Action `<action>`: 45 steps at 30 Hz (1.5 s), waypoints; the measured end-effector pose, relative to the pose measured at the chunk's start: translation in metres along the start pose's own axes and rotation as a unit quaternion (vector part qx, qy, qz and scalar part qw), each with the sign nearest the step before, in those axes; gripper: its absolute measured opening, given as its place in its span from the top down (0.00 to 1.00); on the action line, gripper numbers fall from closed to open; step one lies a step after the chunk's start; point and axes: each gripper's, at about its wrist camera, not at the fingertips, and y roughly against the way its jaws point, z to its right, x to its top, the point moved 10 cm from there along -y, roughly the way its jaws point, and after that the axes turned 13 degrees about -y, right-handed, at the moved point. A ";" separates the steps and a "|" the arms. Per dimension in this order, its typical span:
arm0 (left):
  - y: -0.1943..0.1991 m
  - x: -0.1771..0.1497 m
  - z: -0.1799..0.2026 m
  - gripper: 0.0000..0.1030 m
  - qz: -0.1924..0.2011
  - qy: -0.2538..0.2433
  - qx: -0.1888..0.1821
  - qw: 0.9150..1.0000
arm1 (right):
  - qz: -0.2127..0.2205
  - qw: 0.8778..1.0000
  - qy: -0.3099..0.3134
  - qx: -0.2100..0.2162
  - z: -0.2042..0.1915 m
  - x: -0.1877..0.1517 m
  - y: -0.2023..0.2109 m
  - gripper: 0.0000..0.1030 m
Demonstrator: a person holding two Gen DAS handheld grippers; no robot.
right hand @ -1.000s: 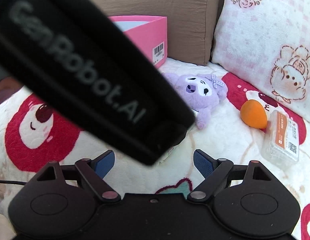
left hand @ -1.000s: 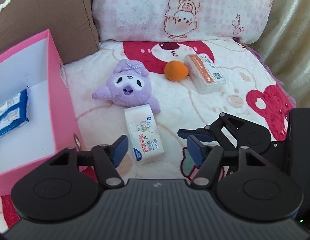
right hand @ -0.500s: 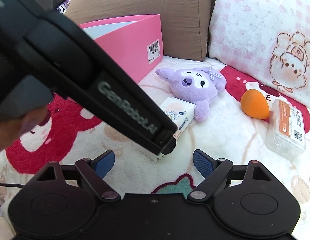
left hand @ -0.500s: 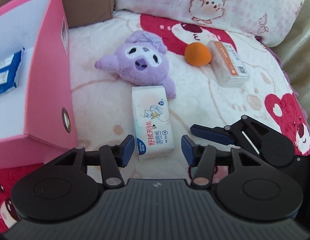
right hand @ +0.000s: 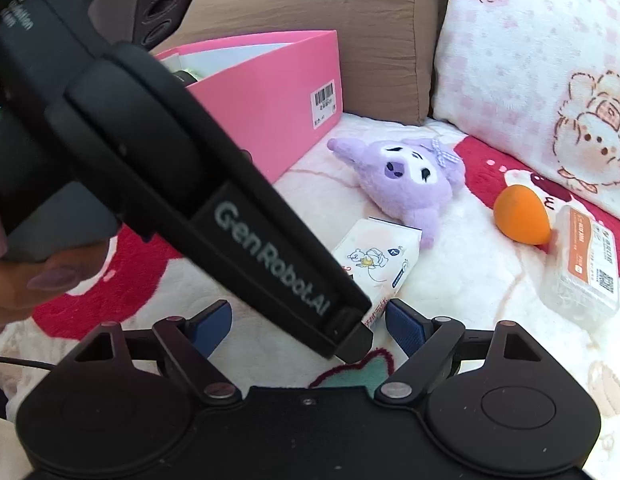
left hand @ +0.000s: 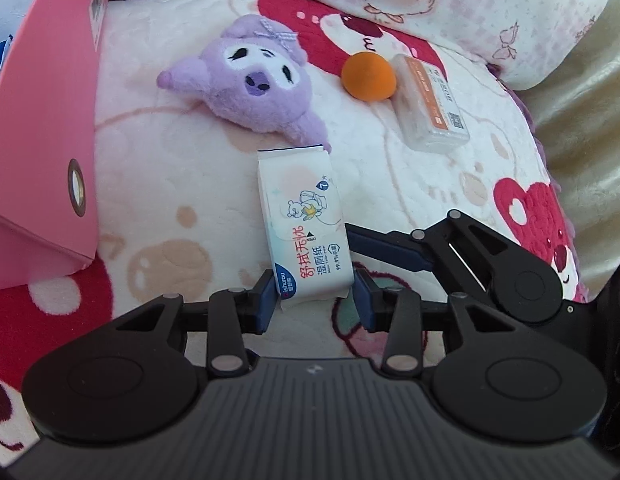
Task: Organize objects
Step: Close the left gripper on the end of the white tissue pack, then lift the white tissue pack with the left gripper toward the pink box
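A white wet-wipe pack (left hand: 304, 224) lies on the blanket just below the purple plush toy (left hand: 262, 84). My left gripper (left hand: 315, 300) straddles the pack's near end, its jaws closing, and both blue pads touch the pack's sides. In the right wrist view the left gripper's black body (right hand: 230, 216) crosses the frame and hides the pack's (right hand: 380, 264) near end. My right gripper (right hand: 307, 314) stands open just right of the pack with nothing between its fingers (left hand: 386, 246). An orange ball (left hand: 368, 76) and a clear box with an orange label (left hand: 430, 108) lie together further right.
The pink box (left hand: 42, 128) stands open at the left; its barcode side (right hand: 282, 104) faces the plush. A brown cushion (right hand: 330, 4) and a pink-checked pillow (right hand: 542, 64) line the back. A hand (right hand: 26, 280) grips the left tool.
My left gripper sank toward the blanket and rolled, and its jaws narrowed from wide apart to touching the wipe pack's near end. The right gripper stayed put and open.
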 end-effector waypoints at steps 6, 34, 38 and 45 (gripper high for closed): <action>0.000 -0.004 0.017 0.62 -0.014 0.016 -0.059 0.998 | -0.032 0.999 0.013 0.001 0.008 -0.006 0.017 0.15; -0.012 0.008 0.011 0.80 0.028 0.031 -0.035 0.999 | -0.061 0.994 -0.068 -0.060 0.045 -0.007 0.013 0.49; -0.012 0.007 0.013 0.80 0.026 0.037 -0.040 0.998 | -0.059 0.995 -0.049 -0.066 0.042 -0.008 0.013 0.50; -0.005 0.002 0.015 0.80 0.027 0.044 -0.042 0.998 | -0.061 0.996 -0.029 -0.066 0.036 -0.009 0.016 0.49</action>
